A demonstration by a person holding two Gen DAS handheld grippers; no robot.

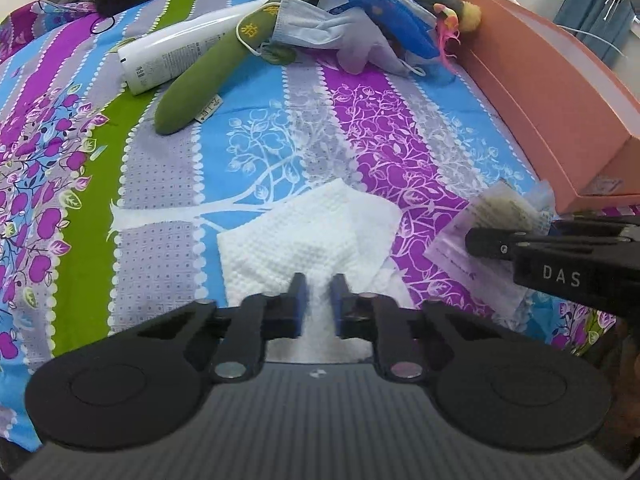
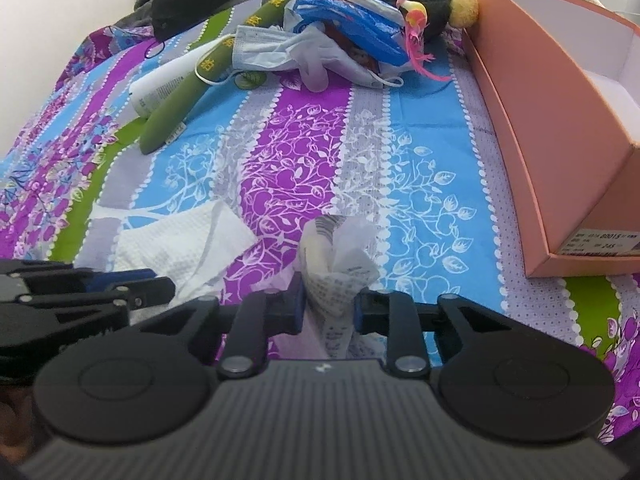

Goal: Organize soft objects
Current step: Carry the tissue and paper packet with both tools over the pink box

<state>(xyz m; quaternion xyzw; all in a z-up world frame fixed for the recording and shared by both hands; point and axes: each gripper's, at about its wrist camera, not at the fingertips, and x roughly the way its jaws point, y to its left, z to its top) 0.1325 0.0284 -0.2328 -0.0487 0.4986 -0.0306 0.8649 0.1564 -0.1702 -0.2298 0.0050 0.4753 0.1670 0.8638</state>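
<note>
While the left gripper (image 1: 319,300) pinches the white embossed tissue (image 1: 296,232) on the patterned bedspread (image 1: 160,184) and the right gripper (image 2: 328,304) clamps a crumpled printed packet (image 2: 340,268) near the pink box (image 2: 560,128), either thin sheet could tear or slip on lifting.

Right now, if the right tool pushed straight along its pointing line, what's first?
The crumpled printed packet it already pinches; past that, likely the patterned bedsheet, since the right tool angles downward.

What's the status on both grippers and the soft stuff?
Left gripper shut on white quilted tissue. Right gripper shut on crumpled printed plastic packet. Open pink cardboard box unobstructed.
</note>
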